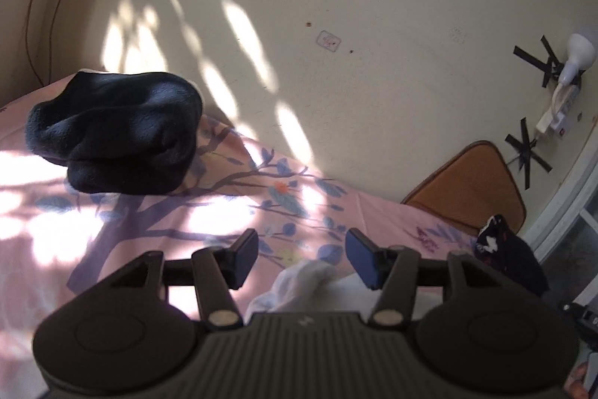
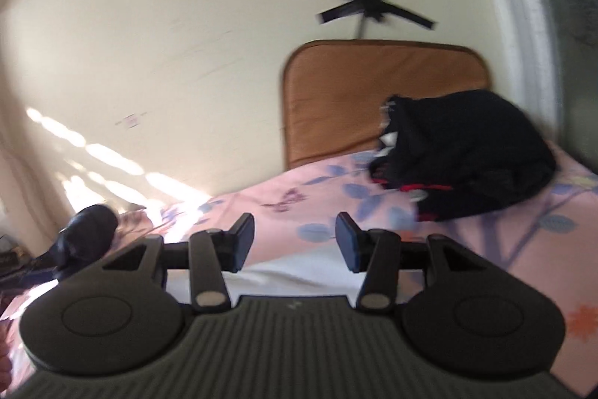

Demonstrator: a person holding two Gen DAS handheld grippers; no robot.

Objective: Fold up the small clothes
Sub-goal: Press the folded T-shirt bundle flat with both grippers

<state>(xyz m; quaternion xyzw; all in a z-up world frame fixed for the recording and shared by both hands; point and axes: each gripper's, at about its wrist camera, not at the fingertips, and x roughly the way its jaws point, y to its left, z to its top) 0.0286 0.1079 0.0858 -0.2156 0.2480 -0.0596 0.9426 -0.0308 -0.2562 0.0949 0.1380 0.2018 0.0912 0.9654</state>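
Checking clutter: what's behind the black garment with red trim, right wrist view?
A brown cushion leans upright against the cream wall behind the black garment. The garment covers the cushion's lower right corner, so that part stays hidden.

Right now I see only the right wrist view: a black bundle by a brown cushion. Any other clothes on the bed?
Observer: Yes, a dark fleece lies bunched at the bed's far left, by sun patches.
Operator: Anything white?
Observer: A white cloth sits crumpled just below the left gripper.
Operator: Is that gripper holding it?
Observer: No, its jaws stand open, pads clear of the cloth.
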